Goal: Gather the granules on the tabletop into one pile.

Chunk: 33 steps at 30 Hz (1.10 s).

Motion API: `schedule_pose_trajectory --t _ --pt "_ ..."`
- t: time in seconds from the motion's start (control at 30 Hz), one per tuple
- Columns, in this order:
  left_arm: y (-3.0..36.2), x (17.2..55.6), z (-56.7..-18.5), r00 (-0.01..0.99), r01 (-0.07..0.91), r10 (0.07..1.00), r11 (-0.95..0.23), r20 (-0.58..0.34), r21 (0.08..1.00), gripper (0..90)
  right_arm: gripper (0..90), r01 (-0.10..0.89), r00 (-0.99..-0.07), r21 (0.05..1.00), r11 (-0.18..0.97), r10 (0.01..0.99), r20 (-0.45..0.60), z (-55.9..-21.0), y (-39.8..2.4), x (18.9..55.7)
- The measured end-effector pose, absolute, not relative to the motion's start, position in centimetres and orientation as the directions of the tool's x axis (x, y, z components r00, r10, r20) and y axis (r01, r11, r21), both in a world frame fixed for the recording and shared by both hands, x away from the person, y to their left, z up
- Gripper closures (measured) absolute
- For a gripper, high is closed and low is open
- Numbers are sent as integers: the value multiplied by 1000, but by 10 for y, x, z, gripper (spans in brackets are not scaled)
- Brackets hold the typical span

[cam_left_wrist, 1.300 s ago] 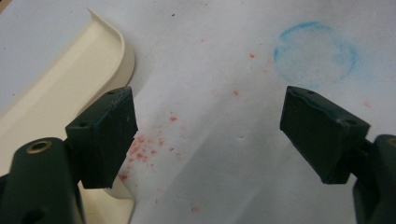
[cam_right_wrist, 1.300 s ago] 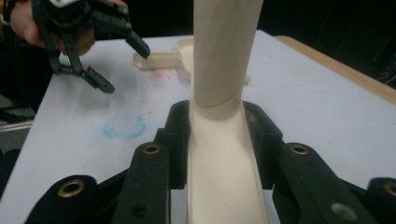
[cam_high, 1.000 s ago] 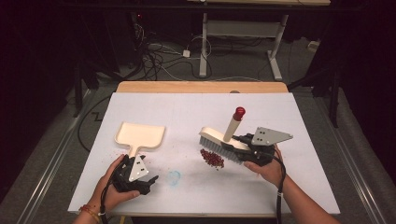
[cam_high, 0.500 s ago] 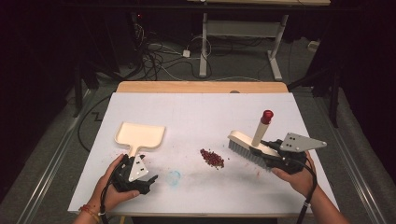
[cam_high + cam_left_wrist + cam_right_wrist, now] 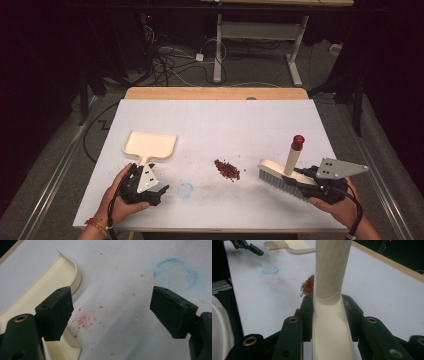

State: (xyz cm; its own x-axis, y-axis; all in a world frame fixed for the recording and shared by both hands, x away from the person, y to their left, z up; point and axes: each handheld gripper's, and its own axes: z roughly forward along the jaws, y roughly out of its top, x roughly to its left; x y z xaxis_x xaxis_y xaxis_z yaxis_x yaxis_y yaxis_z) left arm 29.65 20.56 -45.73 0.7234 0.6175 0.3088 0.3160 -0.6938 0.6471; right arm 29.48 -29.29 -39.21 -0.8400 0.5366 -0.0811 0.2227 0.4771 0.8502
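Cream plastic brush (image 5: pixel 280 175), light and rigid, sits pinched at its handle base by the right gripper (image 5: pixel 312 182), while the left gripper (image 5: pixel 145 187) gapes empty.

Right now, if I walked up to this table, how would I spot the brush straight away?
Start at the white table and look to its near right corner, where the right gripper is clamped on the brush. It lies to the right of the small pile of red beads. Unlike the flat cream dustpan on the left, it has grey bristles and an upright handle with a red cap.

I can read no words, labels, brand names or numbers anywhere on the things before me.
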Motion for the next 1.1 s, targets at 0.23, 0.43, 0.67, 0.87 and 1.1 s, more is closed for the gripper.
schedule_pose_trajectory --t 0.23,0.43,0.67,0.87,1.1 --pt "204 298 -457 724 313 615 -697 313 645 179 675 279 -876 837 471 482 20 -395 -303 288" --pt "201 301 -458 731 312 607 -704 312 638 179 675 341 -859 789 510 511 41 -407 -311 303" --pt "199 301 -459 738 313 597 -716 314 625 179 613 347 -848 744 571 530 -12 -408 -320 331" --pt "199 301 -460 740 313 594 -719 315 621 179 573 309 -877 671 675 475 -74 -407 -314 359" --pt "199 301 -461 743 313 592 -719 311 621 179 467 309 -888 633 710 454 -76 -411 -309 397"
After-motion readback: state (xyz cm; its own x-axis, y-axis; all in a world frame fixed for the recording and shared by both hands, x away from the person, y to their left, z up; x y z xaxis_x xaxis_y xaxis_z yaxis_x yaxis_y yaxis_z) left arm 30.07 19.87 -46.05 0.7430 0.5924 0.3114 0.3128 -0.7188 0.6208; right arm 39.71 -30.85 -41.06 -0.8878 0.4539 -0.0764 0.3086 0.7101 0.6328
